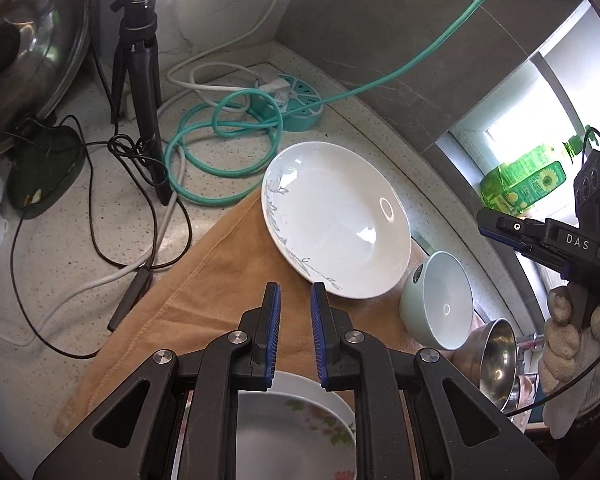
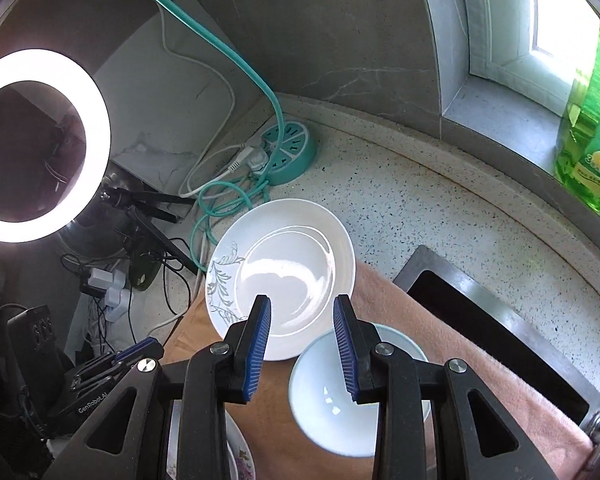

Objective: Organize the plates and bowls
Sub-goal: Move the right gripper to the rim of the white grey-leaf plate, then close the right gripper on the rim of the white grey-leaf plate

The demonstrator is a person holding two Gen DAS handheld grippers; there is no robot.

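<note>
Both grippers hang over a tan cloth point(image 1: 204, 280) on the speckled counter point(image 2: 420, 208), and neither one holds anything. The left gripper point(image 1: 296, 300) has its jaws close together with only a thin gap and nothing in it; the right gripper point(image 2: 302, 316) has its jaws a bit wider apart, and they are empty too.

The dishes are spread out on the cloth. A white plate with a grey leaf pattern point(image 2: 280, 276) sits at the far edge of the cloth; a pale green bowl point(image 2: 340, 396) sits just beside it, right under the right gripper; in the left view a shiny metal bowl point(image 1: 496, 364) shows near the green bowl; a flowered plate point(image 1: 296, 432) lies under the left gripper. Farther back are a round teal power strip point(image 2: 288, 152) and a tangle of cords; a green bottle point(image 2: 592, 120) stands on the window sill.

This looks like the reaching step, before any pick. I think the right gripper should go for the green bowl next; it needs to open wider, drop one jaw inside the rim and one outside, then squeeze; the rim is thin and smooth, so it could slip.
</note>
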